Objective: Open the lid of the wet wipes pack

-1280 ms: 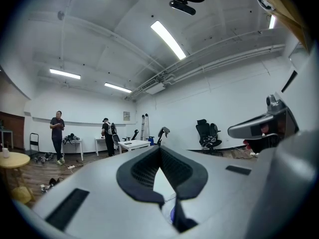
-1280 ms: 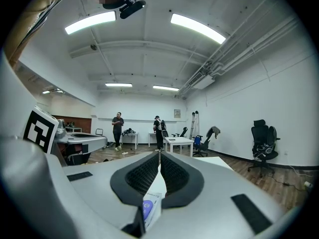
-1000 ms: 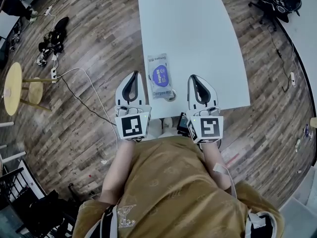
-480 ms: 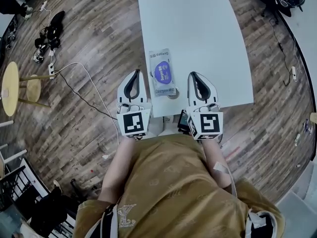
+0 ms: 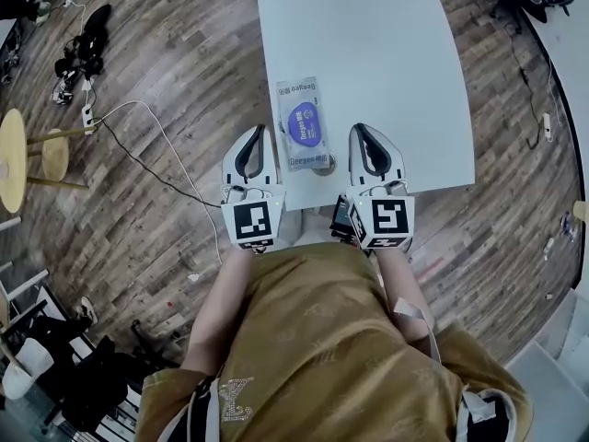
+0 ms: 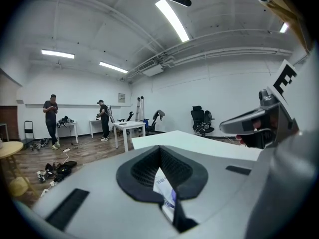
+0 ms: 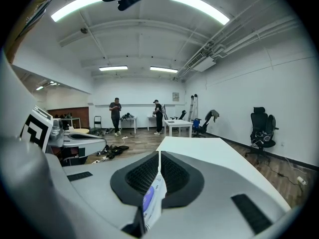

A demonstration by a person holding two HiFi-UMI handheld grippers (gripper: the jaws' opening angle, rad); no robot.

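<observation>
The wet wipes pack (image 5: pixel 304 123) lies flat near the front edge of the white table (image 5: pixel 386 53). It is white with a blue-purple oval lid on top, and the lid lies flat. My left gripper (image 5: pixel 255 133) hangs just off the table's left edge, beside the pack's near end. My right gripper (image 5: pixel 361 130) is over the table to the pack's right. Both are shut with nothing between the jaws, and neither touches the pack. A slice of the pack (image 6: pixel 165 191) shows under the jaws of the left gripper (image 6: pixel 160 150). The right gripper (image 7: pixel 159 155) likewise shows the pack (image 7: pixel 151 199) beneath it.
A small round ring (image 5: pixel 320 162) sits at the pack's near end. A white cable (image 5: pixel 152 168) runs over the wooden floor on the left, beside a round wooden table (image 5: pixel 11 159). Two people (image 6: pixel 51 114) stand at far desks. Office chairs (image 7: pixel 262 131) stand by the wall.
The head view has drifted, so pack and table sit a little higher in the picture. Both grippers stay shut on either side of the pack's near end.
</observation>
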